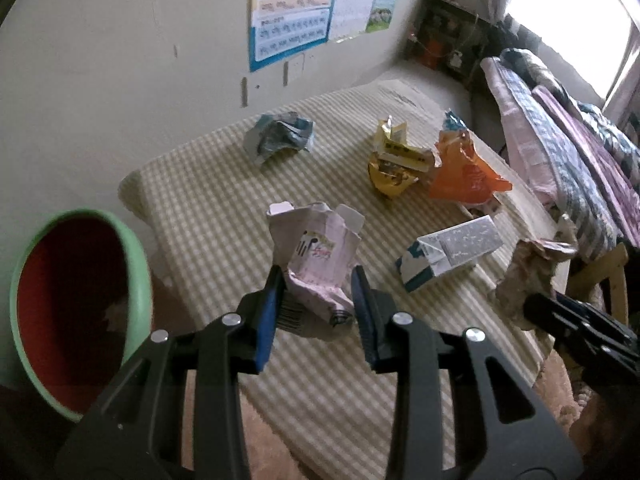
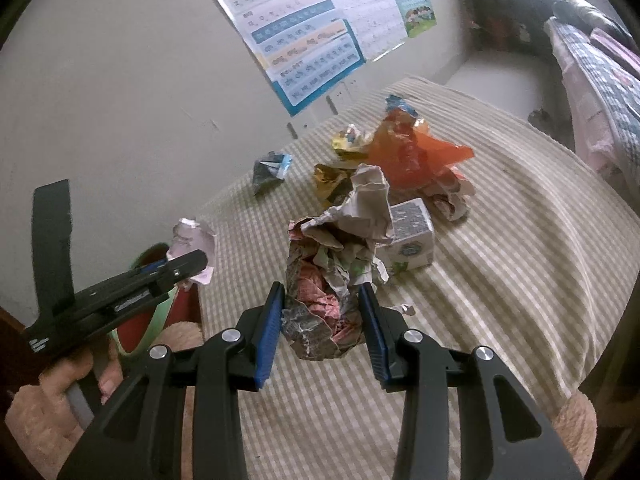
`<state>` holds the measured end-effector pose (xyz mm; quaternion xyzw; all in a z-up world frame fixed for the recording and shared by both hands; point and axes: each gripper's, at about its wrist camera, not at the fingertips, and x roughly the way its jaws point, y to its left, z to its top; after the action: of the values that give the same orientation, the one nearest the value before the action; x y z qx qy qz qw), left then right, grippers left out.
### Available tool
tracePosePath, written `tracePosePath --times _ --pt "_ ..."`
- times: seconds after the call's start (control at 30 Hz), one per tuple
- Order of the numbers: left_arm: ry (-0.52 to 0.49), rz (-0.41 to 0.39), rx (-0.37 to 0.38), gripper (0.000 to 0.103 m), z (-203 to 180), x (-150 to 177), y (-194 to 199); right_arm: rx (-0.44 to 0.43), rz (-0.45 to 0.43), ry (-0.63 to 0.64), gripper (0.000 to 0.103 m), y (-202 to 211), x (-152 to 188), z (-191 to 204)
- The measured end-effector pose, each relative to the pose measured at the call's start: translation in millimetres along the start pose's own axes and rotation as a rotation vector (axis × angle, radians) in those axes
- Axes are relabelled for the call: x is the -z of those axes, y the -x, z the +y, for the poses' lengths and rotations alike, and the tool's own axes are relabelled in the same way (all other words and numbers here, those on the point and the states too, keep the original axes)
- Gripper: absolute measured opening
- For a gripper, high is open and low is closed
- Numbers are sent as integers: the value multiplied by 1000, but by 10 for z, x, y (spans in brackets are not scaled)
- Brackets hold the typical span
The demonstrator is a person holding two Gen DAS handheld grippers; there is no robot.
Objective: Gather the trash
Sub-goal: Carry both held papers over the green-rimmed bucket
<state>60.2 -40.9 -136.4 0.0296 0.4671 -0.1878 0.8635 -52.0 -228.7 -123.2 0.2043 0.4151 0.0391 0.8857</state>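
My left gripper (image 1: 317, 276) is shut on a crumpled pink carton (image 1: 316, 248), held a little above the striped tablecloth (image 1: 208, 184). To its left stands a green bin with a red inside (image 1: 140, 264). My right gripper (image 2: 322, 292) is shut on a big wad of crumpled printed paper (image 2: 340, 256) over the cloth. The right wrist view shows the left gripper (image 2: 188, 264) from the side with the pink carton (image 2: 192, 240), near the bin's rim (image 2: 170, 300). In the left wrist view the right gripper (image 1: 560, 312) and its paper wad (image 1: 528, 268) sit at the right edge.
On the cloth lie a blue wrapper (image 1: 280, 136), a yellow wrapper (image 1: 394, 164), an orange plastic bag (image 1: 464, 172) and a white and blue carton (image 1: 448, 256). A wall with posters stands behind. Bedding (image 1: 560, 140) piles up at the right. A person's hand (image 2: 52, 400) grips the left handle.
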Motion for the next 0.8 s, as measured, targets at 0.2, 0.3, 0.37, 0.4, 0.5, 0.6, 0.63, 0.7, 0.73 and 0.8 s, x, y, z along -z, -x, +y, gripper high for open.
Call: tracePosePath --times 0.2,0.3,0.37,0.4,0.5,0.6,0.63,0.7,0.73,0.8 --pt "36 -25 -5 33 101 82 124 6 -2 39 37 12 1 154" --pt "55 -40 -5 33 176 76 177 5 -6 59 37 31 -1 228" --pt "64 -54 -7 33 218 70 217 3 -5 70 37 34 1 271" --pt "67 -59 -8 33 234 70 232 2 -3 76 37 29 2 295" --pt "77 -72 -13 33 291 77 271 -2 3 97 37 10 8 390" --pt "88 -80 -19 33 360 102 299 -10 15 124 37 -28 15 502" --pt "93 -81 -20 33 383 110 304 -12 20 133 37 -43 21 539" --pt "102 -81 -18 33 424 127 307 -19 29 151 37 -69 34 603" --pt "105 -81 -17 33 446 135 309 -22 34 160 37 -83 42 641" --pt "108 -81 -16 33 470 142 318 -29 41 174 37 -103 54 704"
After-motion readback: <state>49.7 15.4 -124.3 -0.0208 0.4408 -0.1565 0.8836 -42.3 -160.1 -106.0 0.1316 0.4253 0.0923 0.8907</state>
